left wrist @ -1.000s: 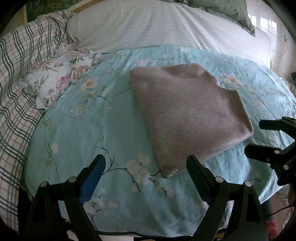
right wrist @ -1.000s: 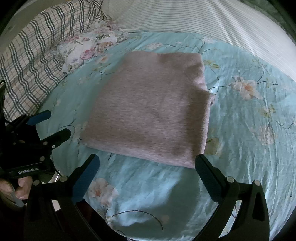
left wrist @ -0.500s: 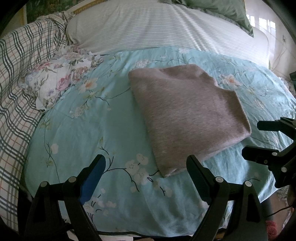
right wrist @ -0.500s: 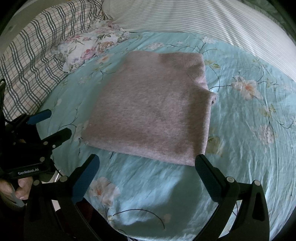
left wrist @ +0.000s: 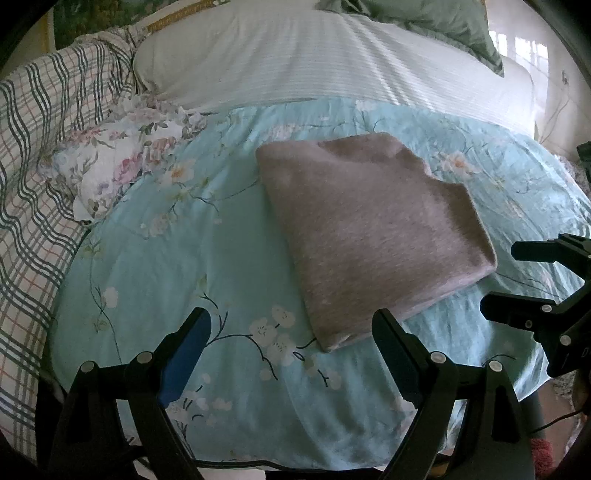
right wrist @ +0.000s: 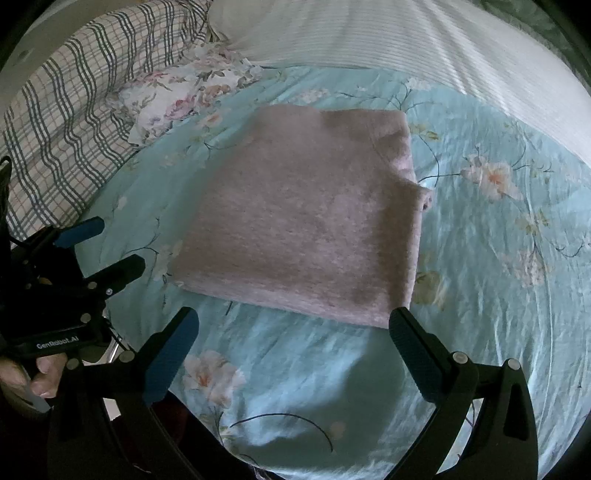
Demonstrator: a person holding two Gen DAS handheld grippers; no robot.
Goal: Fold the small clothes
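A folded pinkish-grey knit garment (left wrist: 369, 229) lies flat on the light blue floral bedspread (left wrist: 207, 266); it also shows in the right wrist view (right wrist: 306, 225). My left gripper (left wrist: 291, 332) is open and empty, held above the bedspread just short of the garment's near corner. It appears at the left of the right wrist view (right wrist: 107, 245). My right gripper (right wrist: 291, 332) is open and empty, just short of the garment's near edge. It appears at the right of the left wrist view (left wrist: 517, 280).
A small floral cloth (left wrist: 110, 166) lies crumpled at the left, against a plaid blanket (left wrist: 33, 155). A white striped pillow (left wrist: 314, 62) and a green pillow (left wrist: 424, 22) lie at the far side. The bed's near edge is below both grippers.
Both grippers have drawn back slightly from the garment, which sits a little farther away in each view. The garment has not moved on the bed.
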